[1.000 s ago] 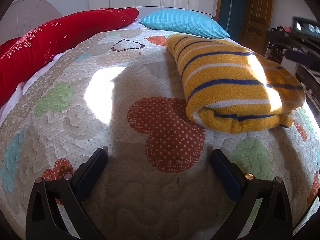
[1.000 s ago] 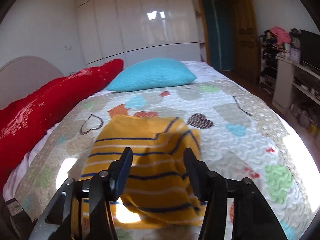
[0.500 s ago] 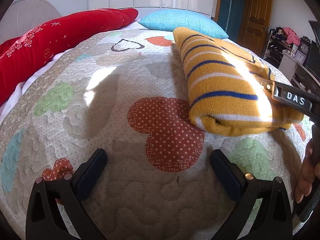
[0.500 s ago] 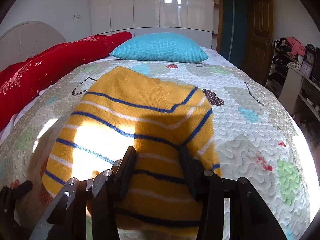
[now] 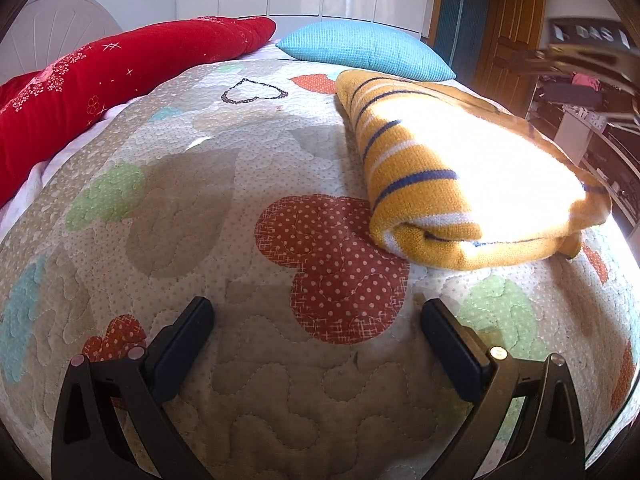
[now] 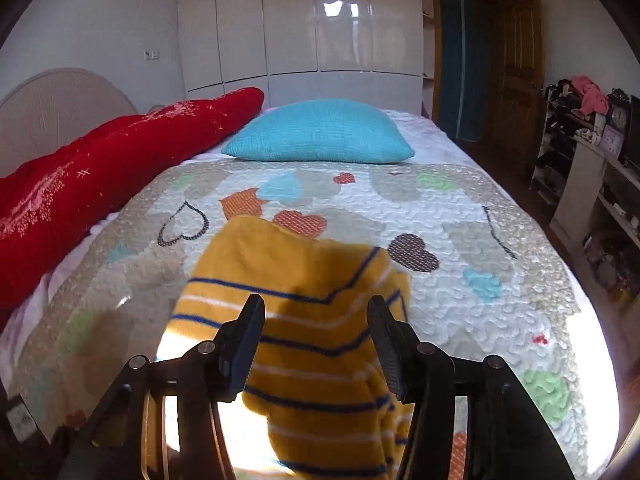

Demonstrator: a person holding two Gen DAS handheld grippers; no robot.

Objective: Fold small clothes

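A folded yellow sweater with blue and white stripes (image 5: pixel 460 176) lies flat on the heart-patterned quilt (image 5: pixel 200 200). My left gripper (image 5: pixel 316 320) hovers low over the quilt, just in front of and left of the sweater, wide open with nothing between its fingers. My right gripper (image 6: pixel 316 320) is above the sweater (image 6: pixel 304 300), and its jaws are opening. The sweater shows between the fingers but lies below them, untouched by the pads. In the left wrist view the right gripper is a blurred dark shape (image 5: pixel 588 52) high above the sweater's far end.
A long red cushion (image 6: pixel 100 176) runs along the bed's left side and a turquoise pillow (image 6: pixel 320 132) lies at the far end. White wardrobes (image 6: pixel 320 32) and a wooden door (image 6: pixel 516 72) stand behind. Cluttered shelves (image 6: pixel 592 140) line the right wall past the bed's edge.
The right gripper, which was low on the sweater half a second ago, has pulled back and up with its fingers wider apart. The sweater lies flat. The left gripper has not moved.
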